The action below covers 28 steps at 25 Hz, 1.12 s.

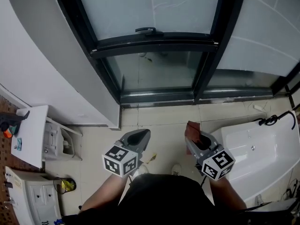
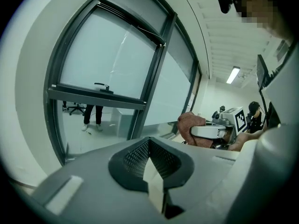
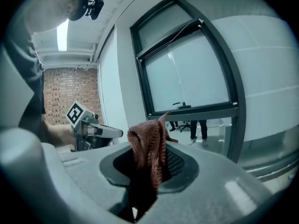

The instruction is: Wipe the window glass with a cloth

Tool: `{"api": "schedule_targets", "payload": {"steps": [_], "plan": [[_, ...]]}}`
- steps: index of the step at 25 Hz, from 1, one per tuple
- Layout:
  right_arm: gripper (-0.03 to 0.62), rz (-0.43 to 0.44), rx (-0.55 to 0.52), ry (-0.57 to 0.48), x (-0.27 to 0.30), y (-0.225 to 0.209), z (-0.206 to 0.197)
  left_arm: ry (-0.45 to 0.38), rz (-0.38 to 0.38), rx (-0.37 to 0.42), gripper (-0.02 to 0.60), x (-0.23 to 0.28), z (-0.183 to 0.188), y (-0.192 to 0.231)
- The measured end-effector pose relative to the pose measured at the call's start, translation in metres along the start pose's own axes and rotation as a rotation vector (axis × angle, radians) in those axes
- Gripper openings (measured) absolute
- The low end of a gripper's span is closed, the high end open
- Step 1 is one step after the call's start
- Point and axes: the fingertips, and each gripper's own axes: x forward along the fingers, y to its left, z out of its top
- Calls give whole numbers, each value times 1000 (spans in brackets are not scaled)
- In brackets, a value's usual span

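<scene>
The reddish-brown knitted cloth (image 3: 148, 146) is sitting pinched in the right gripper (image 3: 150, 171). The jaws are closing on its lower part and the top is bunching up above them. In the head view that gripper is hanging low, close to the person's body, and the cloth is well apart from the window glass (image 1: 150, 6) (nowhere near touching it). The left gripper (image 2: 152, 174) is hovering near the right one, jaws pressed together with nothing between them, so it isn't doing anything for the job right now.

Going outward, the dark frame (image 1: 154, 45) with its handle (image 1: 149, 30) is splitting the glass into an upper pane and a lower one. I can't tell smears from reflections on either.

My read: the cloth is in hand and that's about it, no wiping is happening yet. What's left is bringing the cloth up to the glass and going over the panes.
</scene>
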Motion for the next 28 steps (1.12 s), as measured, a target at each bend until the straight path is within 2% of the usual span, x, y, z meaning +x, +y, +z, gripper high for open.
{"api": "schedule_targets", "payload": {"steps": [8,15,23,28], "plan": [[77,-24,-13,29,27,36,-4,-18,-16,-11,17,-25,0,33],[77,-43,-4,28,34,38,-4,-38,-37,-13,17,-30,7,34],[77,-44,-7,31,36,41,-5,-35,-27,-29,17,-34,1,37],[77,-38,-9,29,33,40,-4,-24,-9,-11,17,-32,-3,37]]}}
